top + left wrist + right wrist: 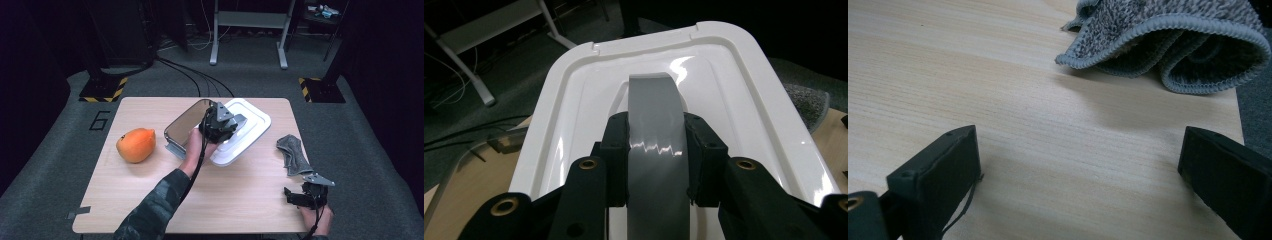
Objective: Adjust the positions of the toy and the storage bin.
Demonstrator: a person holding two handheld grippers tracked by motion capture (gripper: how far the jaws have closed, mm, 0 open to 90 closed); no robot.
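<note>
Lab or recording studio: pale wooden table [240,200] on grey carpet floor [350,125], dark surrounds, black-and-yellow hazard-striped stand bases [102,90], black cables [190,75] trailing across the floor, grey metal frame legs [250,30] behind, number six marked on the carpet.

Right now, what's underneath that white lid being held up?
The white lid, gripped by its grey handle, hangs tilted above the table beside a clear container. Anything directly beneath stays hidden.

A light wooden desk [235,200] stands on grey carpet [60,150] in a dim room. Far behind it are a grey metal frame [248,30] and black cables [190,75]. 2 yellow-and-black striped bases [102,90] flank the desk's far corners.
</note>
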